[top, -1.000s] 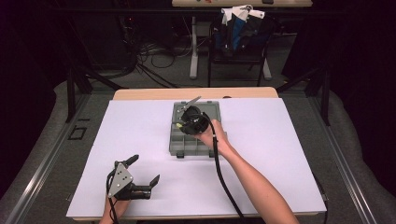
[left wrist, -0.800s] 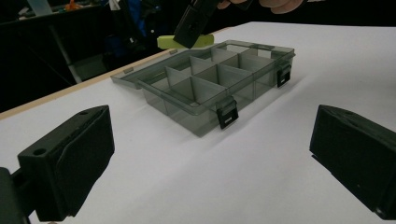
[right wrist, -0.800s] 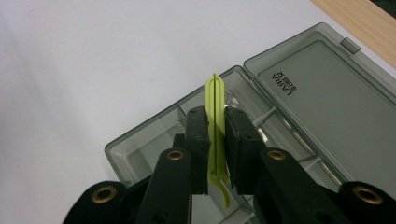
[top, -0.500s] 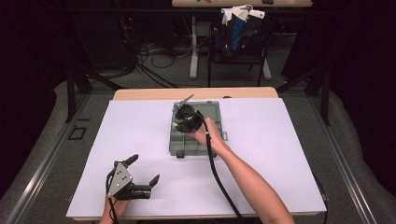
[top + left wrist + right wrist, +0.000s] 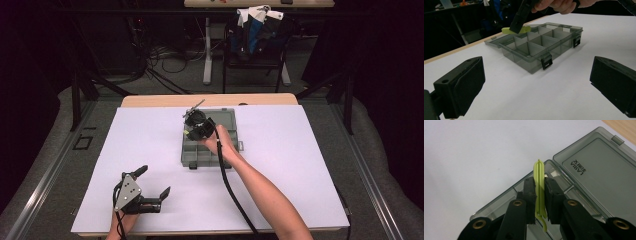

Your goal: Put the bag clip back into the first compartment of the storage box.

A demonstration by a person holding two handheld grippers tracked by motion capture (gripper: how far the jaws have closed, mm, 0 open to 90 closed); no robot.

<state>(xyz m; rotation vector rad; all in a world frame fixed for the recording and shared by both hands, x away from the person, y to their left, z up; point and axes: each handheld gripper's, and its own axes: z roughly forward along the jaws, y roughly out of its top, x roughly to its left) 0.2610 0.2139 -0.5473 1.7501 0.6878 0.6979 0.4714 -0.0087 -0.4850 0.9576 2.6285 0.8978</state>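
1 lid label [image 5: 579,167] ("LARUA", upside down)

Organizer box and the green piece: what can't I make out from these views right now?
- Green clip: clamped in the right gripper; its lower end is hidden between the jaws, so its full shape is unclear.
- Organizer box: in the high view the hand covers the middle compartments; contents there unknown.
- Target compartment: unclear.
- Lid: cut off at the right gripper view's right edge.

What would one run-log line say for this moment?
right gripper: shut on yellow-green clip | above open grey compartment box | left gripper: open, on the white table
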